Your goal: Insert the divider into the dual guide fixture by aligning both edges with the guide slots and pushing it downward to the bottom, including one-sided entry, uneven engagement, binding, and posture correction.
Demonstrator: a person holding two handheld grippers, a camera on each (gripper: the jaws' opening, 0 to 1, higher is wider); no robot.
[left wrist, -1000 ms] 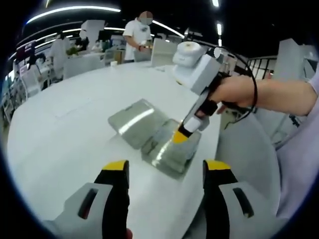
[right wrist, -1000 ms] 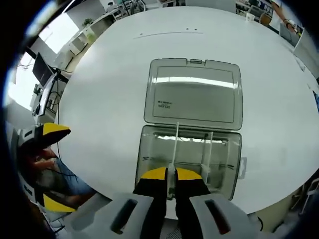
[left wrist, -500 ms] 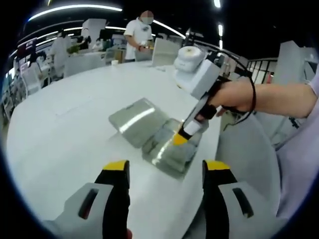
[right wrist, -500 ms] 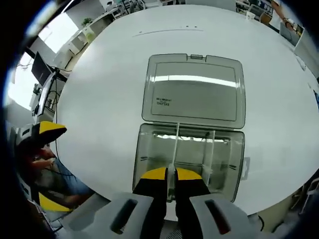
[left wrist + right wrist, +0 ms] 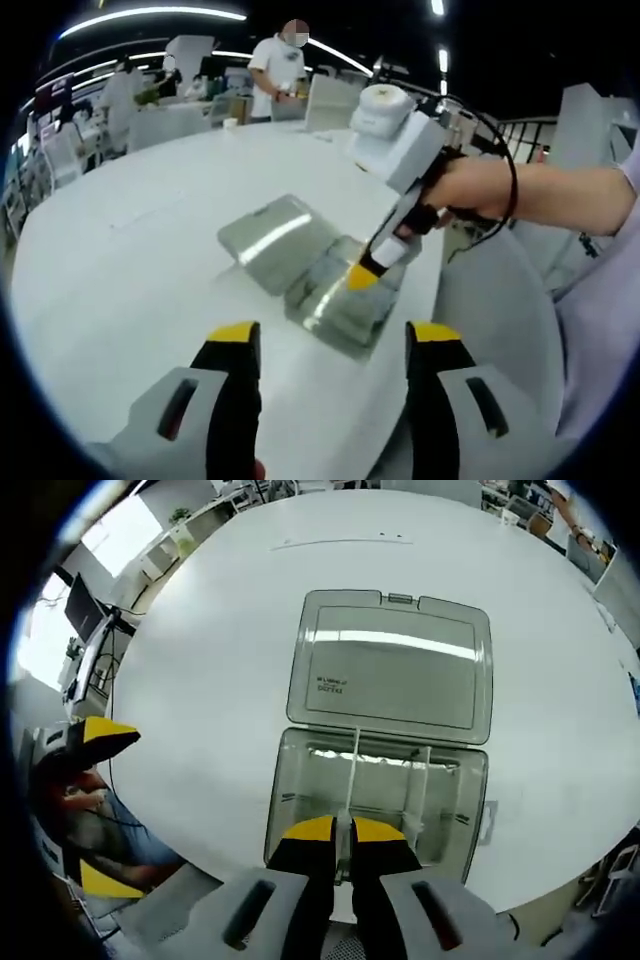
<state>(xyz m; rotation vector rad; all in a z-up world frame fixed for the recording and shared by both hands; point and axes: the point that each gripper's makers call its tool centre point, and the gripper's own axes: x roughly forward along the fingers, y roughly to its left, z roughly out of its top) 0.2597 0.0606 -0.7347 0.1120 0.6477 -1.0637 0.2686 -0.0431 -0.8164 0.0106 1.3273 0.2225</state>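
Divider (image 5: 351, 775) unmoved in box (image 5: 376, 800), right jaws still clamped; left jaws apart

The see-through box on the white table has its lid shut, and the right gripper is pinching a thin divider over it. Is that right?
Not quite. The box has its lid open, lying flat on the table behind it, as the right gripper view shows. The rest holds: the right gripper pinches a thin divider standing in the box.
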